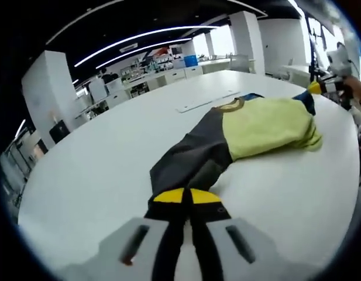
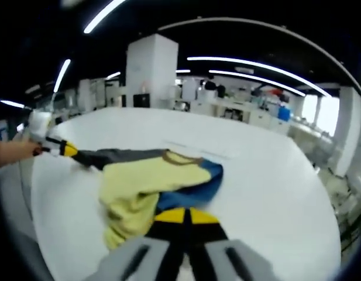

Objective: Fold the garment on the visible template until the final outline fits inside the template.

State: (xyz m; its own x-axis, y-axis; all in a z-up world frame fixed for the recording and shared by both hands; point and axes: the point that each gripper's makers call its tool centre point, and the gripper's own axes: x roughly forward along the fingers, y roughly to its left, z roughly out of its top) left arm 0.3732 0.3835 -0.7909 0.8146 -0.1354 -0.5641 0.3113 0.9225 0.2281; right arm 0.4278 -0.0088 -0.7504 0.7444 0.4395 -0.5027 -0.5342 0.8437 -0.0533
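Garment [image 1: 239, 132] between both clenched claws

This looks like a big lab or work hall. Long strip lights [image 1: 139, 36] run across a dark ceiling. White pillars [image 2: 151, 70] stand btwn rows of white benches [image 1: 174, 75] w/ lots of gear on them. A big white table [image 1: 98, 170] sits in front. Windows [image 2: 320, 111] glow at the far side.

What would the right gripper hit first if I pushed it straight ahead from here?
The right gripper already looks closed on the blue edge of the shirt. Straight ahead it would push into the yellow part bunched just beyond, then bare white table. Depth is hard to judge.
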